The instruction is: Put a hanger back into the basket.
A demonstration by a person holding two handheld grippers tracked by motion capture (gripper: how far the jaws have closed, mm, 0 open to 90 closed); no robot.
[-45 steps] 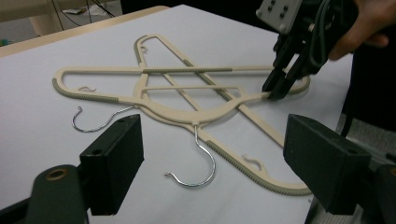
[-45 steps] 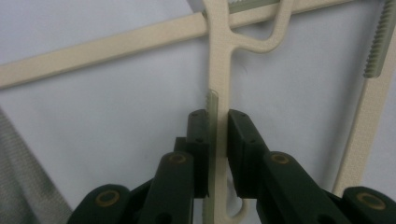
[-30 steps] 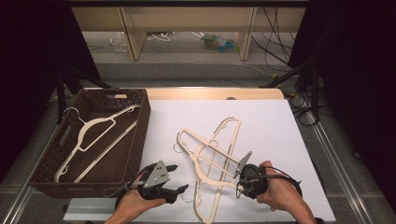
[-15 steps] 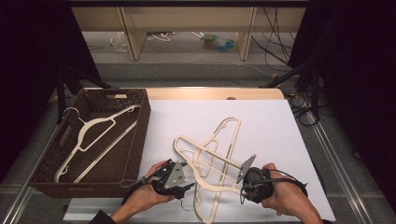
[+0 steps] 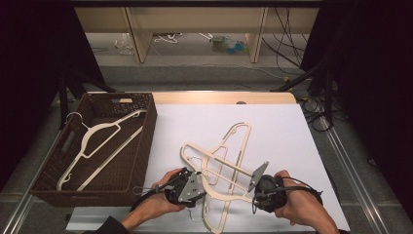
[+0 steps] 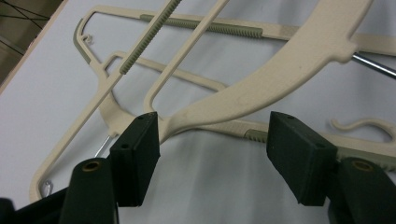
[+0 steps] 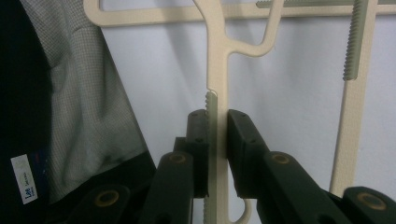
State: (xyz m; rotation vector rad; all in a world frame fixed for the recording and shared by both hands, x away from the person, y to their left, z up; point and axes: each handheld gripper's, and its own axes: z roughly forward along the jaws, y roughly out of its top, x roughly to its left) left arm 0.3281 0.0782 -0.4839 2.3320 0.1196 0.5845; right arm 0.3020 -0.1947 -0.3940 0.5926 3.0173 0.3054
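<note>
Right hand-held gripper (image 7: 217, 126) is pinching the bar of one hanger (image 5: 229, 163) in the tangled pair, lower middle of the high view on the white counter (image 5: 292, 131). Left hand-held gripper (image 6: 215, 144) has just been closing but its jaws are spread, with the second hanger's (image 6: 280, 70) broad shoulder between the pads and not yet pressed. I'd centre that shoulder deeper before clamping, then pull the two apart slowly so the hooks don't snag. The basket (image 5: 146, 141) at left already holds one hanger (image 5: 97, 141).
</note>
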